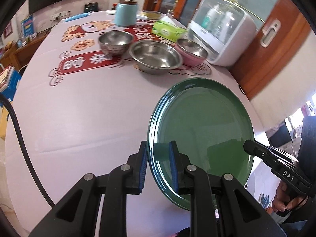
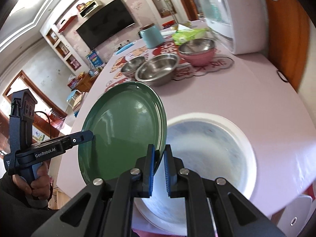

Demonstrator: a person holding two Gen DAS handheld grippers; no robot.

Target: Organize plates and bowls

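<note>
Steel bowls: you have two bare ones on the far part of the table [image 1: 83, 110], a small steel bowl [image 1: 115, 41] on the left and a wide steel bowl [image 1: 156, 56] just to its right, close enough that their rims nearly meet
Pink bowl: one pink bowl [image 1: 190, 52] to the right of the wide one, steel inside, so three bowls stand in a row
Plates: two in all, one green plate [image 1: 201, 130] lifted off the table between your grippers, and one white plate [image 2: 207, 158] lying flat on the near part of the table, seen in the right wrist view under the plate's right edge
Other things: one pale blue canister [image 1: 126, 12] far behind the bowls, one green tissue pack [image 1: 167, 30] to its right, one white appliance [image 1: 221, 31] at the far right edge
Left gripper [image 1: 158, 167]: your pads are pinched on the green plate's left rim, one finger on each face of it
Right gripper [image 2: 159, 169]: your pads are pinched on the opposite, right rim, near the bottom edge as that camera sees it
Green plate's place: held tilted up on edge, clear of the cloth, near you and well apart from the bowl row
</note>
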